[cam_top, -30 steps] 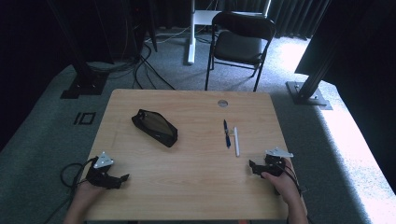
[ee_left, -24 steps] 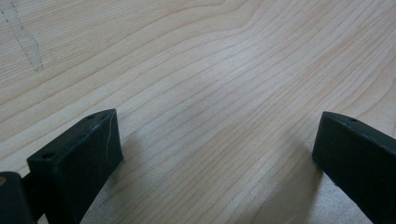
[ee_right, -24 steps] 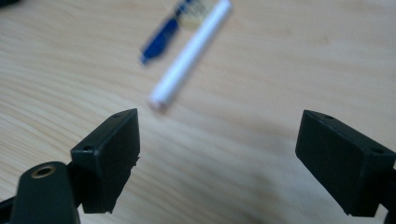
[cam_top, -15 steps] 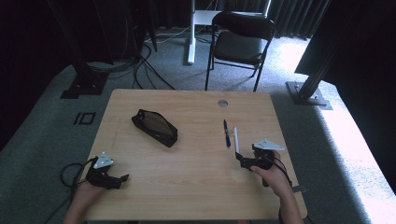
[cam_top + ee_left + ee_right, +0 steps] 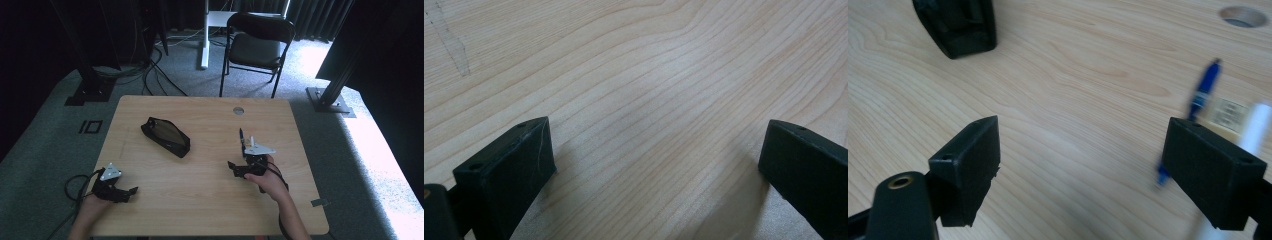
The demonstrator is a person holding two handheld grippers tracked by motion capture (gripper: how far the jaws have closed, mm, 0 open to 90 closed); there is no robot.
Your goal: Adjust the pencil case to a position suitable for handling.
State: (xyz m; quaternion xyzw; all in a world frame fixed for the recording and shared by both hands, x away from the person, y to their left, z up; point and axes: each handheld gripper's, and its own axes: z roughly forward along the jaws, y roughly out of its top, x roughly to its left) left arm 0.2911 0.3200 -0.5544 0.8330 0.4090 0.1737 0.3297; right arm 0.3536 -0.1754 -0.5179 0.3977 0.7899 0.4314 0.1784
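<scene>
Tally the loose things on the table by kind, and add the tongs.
Pens: 2, a blue pen and a white pen
Pouches: 1, the black pouch
Tongs: 2, left tongs and right tongs, both open
Total: 5

A light wooden table (image 5: pixel 165 210) stands on grey carpet (image 5: pixel 45 150); a black folding chair (image 5: pixel 257 47) sits beyond it, dark curtains behind, daylight falling at right.
</scene>
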